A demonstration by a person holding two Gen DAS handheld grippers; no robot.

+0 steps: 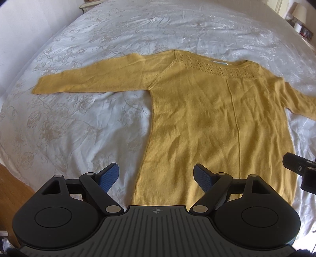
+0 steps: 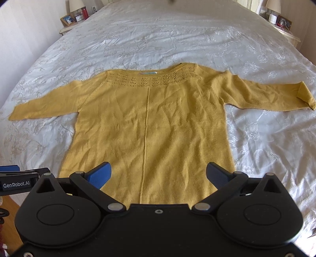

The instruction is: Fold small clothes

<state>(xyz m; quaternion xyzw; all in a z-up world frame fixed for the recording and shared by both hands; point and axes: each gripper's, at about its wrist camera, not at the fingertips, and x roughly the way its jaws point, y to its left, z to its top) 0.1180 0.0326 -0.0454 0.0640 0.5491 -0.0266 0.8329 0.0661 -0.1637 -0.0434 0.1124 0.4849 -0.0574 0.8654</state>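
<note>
Item: one mustard-yellow knitted sweater, fine gauge, long-sleeved, laid flat and face up on a bed, roughly centred across its width, hem toward the near edge and neckline toward the far end.

Neckline: wide boat shape with a band of openwork eyelet pattern running shoulder to shoulder; a pale label shows just inside the collar.

Body: a raised seam runs straight down the middle from the eyelet band to the hem. The knit is lightly creased all over, with soft diagonal wrinkles across the chest and lower panel. The hem is hidden behind the gripper bodies in both views.

Sleeves: both spread outward, nearly level with the shoulders. The left sleeve lies flat and straight to its cuff. The right sleeve also lies out flat, but its cuff end is turned over on itself.

Support: white bedcover with a faint floral print, rumpled.

Left gripper: jaws spread wide, blue pads apart, nothing between them; it hangs above the sweater's lower left edge, one pad over the bedcover, the other over the knit.

Right gripper: jaws likewise wide apart and holding nothing, poised above the lower body of the sweater, straddling the centre seam.

Surroundings: bedside tables with lamps at the far end.
</note>
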